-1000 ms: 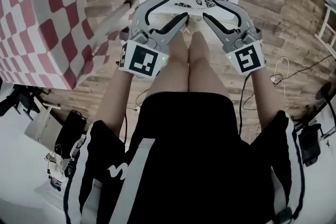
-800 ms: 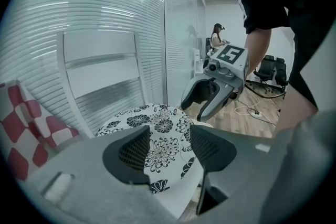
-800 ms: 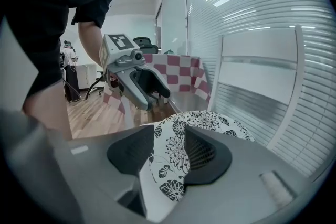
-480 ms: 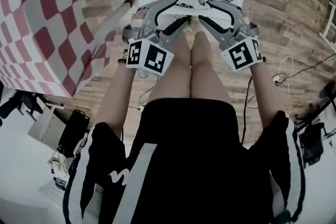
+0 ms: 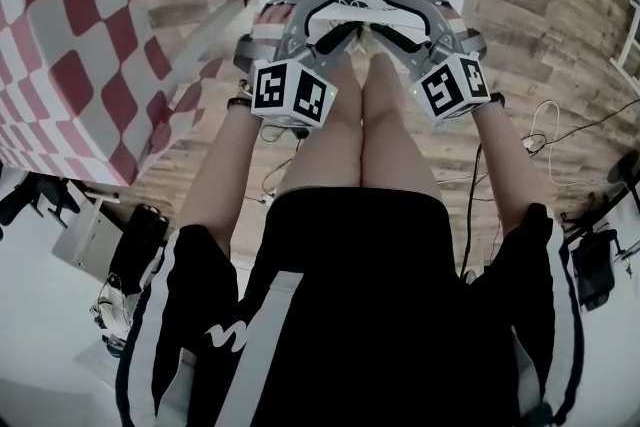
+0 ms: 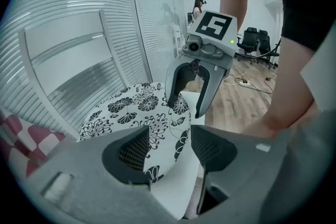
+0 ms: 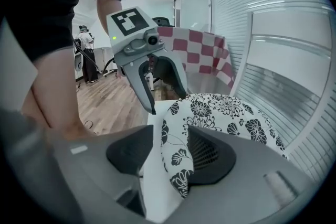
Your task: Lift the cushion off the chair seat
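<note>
Head view with both gripper views: approach to the grasp. The left gripper (image 6: 168, 149) is shown with jaws spread, and the front edge of the cushion (image 6: 131, 113) lies between its pads, unpinched. The right gripper (image 7: 168, 152) is likewise spread, its jaws having just been opening, with the floral rim between them. Over the last second both grippers have been lowered to the front edge of the chair seat (image 6: 176, 186), one toward each front corner. The cushion is still lying flat on the chair seat, so it is judged that the pinch is next and the lift has not begun. Whether either lower jaw has been slid between the cushion and the chair seat cannot be told. The back of the chair seat is cut off at the top of the head view. Everything beneath the chair seat is masked by the person's legs (image 5: 360, 135).
</note>
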